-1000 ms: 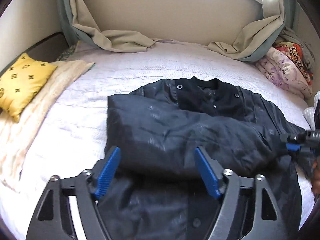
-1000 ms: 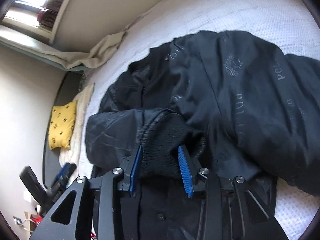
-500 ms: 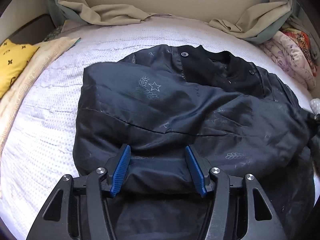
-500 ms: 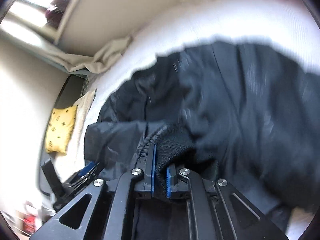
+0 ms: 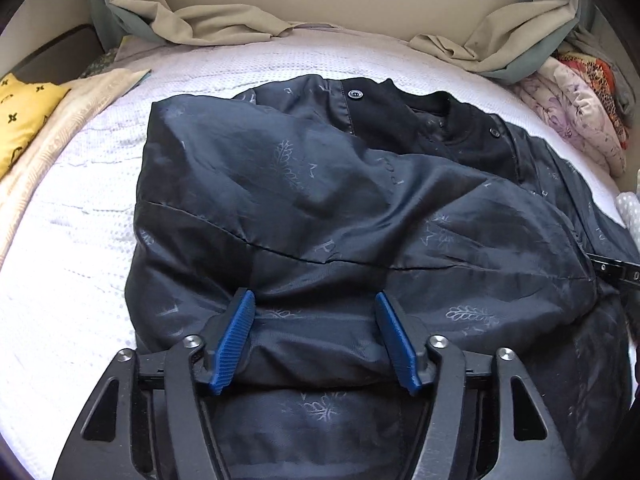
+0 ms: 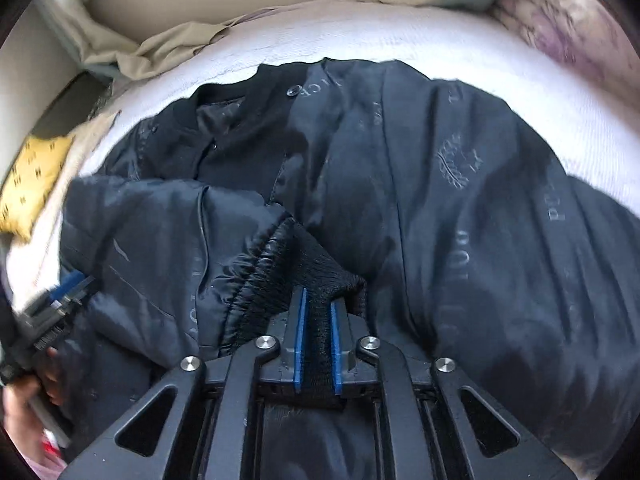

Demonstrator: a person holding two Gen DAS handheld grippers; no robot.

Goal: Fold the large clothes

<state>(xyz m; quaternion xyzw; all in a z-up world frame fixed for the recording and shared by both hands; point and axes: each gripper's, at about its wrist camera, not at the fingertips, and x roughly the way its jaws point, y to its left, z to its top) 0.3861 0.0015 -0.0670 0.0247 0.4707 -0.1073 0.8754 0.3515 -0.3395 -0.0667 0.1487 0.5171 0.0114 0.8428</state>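
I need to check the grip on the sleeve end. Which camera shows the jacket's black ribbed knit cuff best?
The right wrist view. There the black ribbed knit cuff sits centred, pinched between the blue pads of the right claw. In the left wrist view the cuff is hidden behind the folded dark satin jacket; only a sliver of the right claw shows.

The jacket [image 5: 360,208] is dark navy, shiny, printed with faint pale leaf and star marks and letters. It lies spread on the bed [image 5: 72,248], its black ribbed collar [image 5: 420,120] and snap buttons toward the far end of the bed. One sleeve [image 5: 304,264] is folded across the chest — its black knitted cuff [image 6: 316,280] sits bunched near the middle of the jacket, lifted off the front.
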